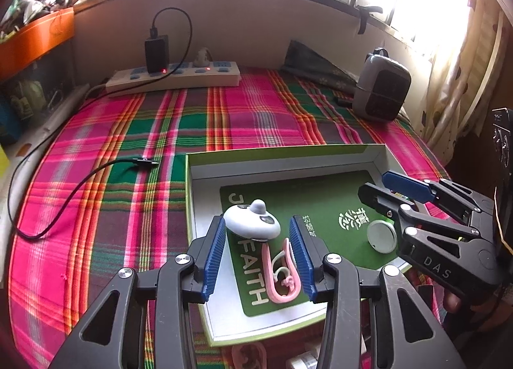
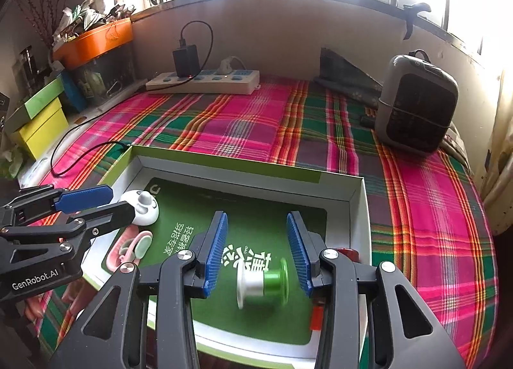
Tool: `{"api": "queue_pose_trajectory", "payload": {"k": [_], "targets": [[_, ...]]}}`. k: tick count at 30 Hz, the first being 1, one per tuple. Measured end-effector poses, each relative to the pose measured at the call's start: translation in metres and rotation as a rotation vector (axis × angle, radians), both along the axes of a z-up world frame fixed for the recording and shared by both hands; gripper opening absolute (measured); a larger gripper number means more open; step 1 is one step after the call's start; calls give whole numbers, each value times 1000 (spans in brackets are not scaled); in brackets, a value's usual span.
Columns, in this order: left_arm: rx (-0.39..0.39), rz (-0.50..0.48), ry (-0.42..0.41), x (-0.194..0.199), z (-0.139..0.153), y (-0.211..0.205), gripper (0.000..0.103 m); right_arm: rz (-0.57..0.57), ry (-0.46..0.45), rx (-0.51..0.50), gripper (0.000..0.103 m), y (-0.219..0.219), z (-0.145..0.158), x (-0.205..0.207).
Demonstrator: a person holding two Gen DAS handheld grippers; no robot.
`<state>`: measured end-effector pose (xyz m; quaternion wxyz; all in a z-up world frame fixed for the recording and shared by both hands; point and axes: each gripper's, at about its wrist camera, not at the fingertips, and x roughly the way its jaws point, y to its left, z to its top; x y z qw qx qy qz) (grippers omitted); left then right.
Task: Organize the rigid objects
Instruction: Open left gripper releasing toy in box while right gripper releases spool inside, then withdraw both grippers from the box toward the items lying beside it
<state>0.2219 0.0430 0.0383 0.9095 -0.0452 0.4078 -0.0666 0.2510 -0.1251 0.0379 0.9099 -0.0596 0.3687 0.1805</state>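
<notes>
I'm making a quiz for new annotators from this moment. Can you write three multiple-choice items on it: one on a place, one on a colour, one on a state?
1. Where does the spool lie?
A. In the open box
B. On the power strip
C. On the plaid cloth outside the box

2. What colour is the clip lying between the left gripper's fingers?
A. Blue
B. Pink
C. Black

3. How does the right gripper stand to the spool?
A. Shut on it
B. Open, pads clear of it
C. Lifting it out of the box

Answers:
1 A, it lies on the green card inside the box walls.
2 B, the looped clip is pink with a pale part.
3 B, gaps show on both sides between the blue pads and the spool.
</notes>
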Motion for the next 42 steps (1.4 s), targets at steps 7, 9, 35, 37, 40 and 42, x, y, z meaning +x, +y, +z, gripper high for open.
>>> {"api": "queue_pose_trajectory", "payload": {"k": [7,9,35,37,40,42], "targets": [[-17,11,-30,-14,10,4,41,-13,-7,25,40,-5,5,-11],[-19,16,-36,-18,11,6,41,-19,-11,34,40,-8,7,-15],[-51,99,-69,-71,12,38,41,-71,-41,105,40,-38,18,-70],[-51,105,-71,-77,10,41,41,-76,-34,105,40,-40,16,-75],[-61,103,-69,-83,6,44,41,-90,-28,108,40,-45,14,-83],[-63,107,-59,-86,0,45,41,-98,-21,114,40,-47,12,-89]]}}
